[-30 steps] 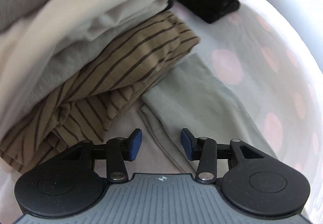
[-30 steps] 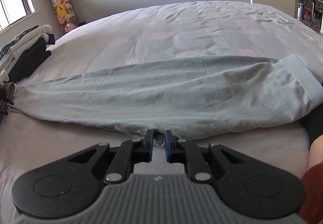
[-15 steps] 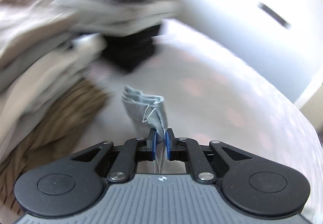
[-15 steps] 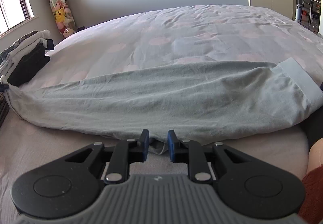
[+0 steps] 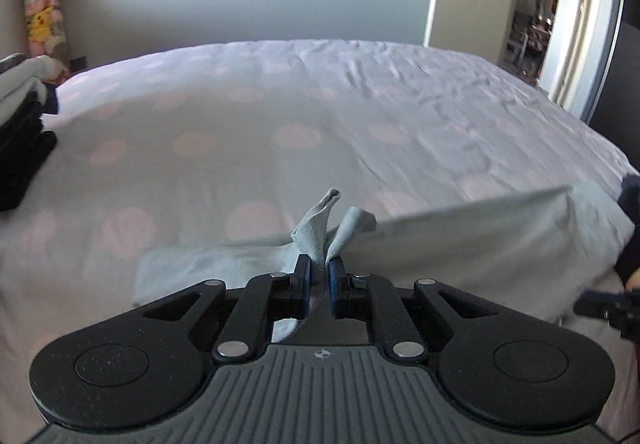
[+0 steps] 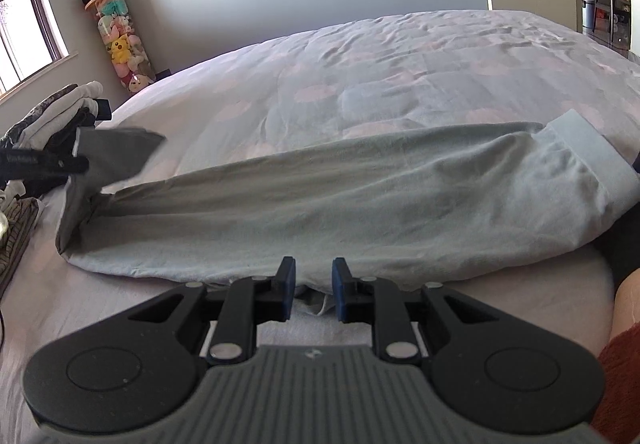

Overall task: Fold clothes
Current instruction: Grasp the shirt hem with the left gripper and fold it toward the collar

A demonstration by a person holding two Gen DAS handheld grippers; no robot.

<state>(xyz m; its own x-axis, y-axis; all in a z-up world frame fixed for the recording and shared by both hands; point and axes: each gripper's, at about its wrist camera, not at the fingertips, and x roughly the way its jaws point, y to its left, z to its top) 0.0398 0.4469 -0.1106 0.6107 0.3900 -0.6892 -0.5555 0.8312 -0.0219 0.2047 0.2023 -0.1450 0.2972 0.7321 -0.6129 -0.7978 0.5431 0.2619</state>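
While your left gripper (image 5: 319, 276) is clamped on the trousers (image 6: 360, 203) end lifted off the bed (image 6: 400, 63), your right gripper (image 6: 313, 286) apart at their near edge, pads not pressing.

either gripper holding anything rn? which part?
Left gripper is shut on the light grey garment, pinching its lifted end. Right gripper is open at the garment's near edge, holding nothing.
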